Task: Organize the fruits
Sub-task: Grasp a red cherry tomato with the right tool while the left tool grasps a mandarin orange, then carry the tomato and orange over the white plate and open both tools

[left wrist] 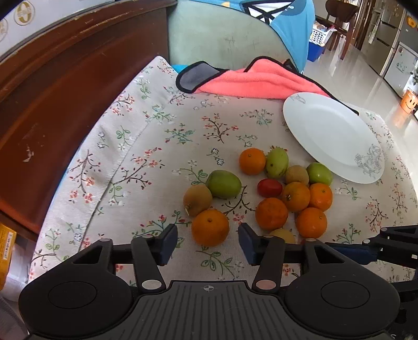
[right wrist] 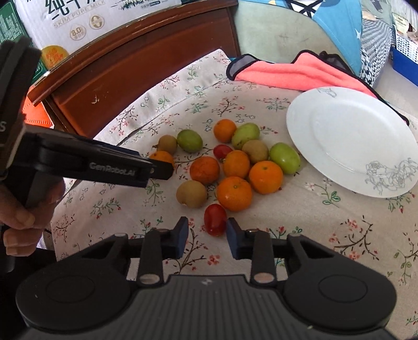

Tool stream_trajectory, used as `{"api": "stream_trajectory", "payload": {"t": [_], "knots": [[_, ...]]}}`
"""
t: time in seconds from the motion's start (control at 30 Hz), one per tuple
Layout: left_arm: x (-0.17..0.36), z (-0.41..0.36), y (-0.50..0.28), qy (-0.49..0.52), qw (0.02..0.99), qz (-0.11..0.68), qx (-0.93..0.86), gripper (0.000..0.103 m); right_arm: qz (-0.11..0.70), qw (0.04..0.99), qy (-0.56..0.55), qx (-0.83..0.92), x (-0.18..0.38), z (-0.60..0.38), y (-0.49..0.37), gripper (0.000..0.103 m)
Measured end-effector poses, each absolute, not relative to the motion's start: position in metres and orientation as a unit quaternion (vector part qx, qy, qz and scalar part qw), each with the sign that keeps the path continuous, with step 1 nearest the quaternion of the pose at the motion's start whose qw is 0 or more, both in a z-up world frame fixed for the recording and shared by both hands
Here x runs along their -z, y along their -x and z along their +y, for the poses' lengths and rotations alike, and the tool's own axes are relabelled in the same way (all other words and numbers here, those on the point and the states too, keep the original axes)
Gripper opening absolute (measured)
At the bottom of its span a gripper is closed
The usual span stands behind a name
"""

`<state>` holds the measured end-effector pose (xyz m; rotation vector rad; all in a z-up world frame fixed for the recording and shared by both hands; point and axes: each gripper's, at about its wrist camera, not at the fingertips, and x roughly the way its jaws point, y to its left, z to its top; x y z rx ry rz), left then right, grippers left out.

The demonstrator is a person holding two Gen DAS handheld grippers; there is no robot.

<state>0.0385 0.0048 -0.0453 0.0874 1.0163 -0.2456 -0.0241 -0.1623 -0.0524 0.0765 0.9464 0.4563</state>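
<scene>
Floral tablecloth (left wrist: 162,146) covers the table. Pink towel (left wrist: 261,81) with grey-and-black trim lies bunched at the far edge. Dark wooden cabinet (left wrist: 65,86) along the left edge. Milk carton box (right wrist: 86,18) on the cabinet. Pale green chair back (left wrist: 222,36) behind the far edge.

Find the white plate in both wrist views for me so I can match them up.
Left wrist view: the white plate sits at upper right, beyond the fruit pile, tilted on the cloth behind it.
Right wrist view: the same plate fills the right side, right of the fruit.
Shared landmark: the pink cloth lies just behind the plate in both.
</scene>
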Motion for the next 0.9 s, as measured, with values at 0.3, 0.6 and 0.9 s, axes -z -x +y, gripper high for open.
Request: {"api": "stream_trajectory", "payload": {"t": [0.3,0.6,0.9], "knots": [[0.053,0.002,-0.045,-0.041,0.867,0.482,0.124,0.03,0.457,0.863,-0.035,-0.214,0.056,-0.161,0.023,0.019],[0.046,0.002,-0.038,-0.034,0.869,0.475,0.134,0.03,0.455,0.864,-0.043,-0.213,0.053,-0.162,0.023,0.018],[0.019,0.004,-0.03,-0.021,0.886,0.442,0.138,0.03,0.446,0.864,-0.057,-0.226,0.044,-0.167,0.027,0.018]]}}
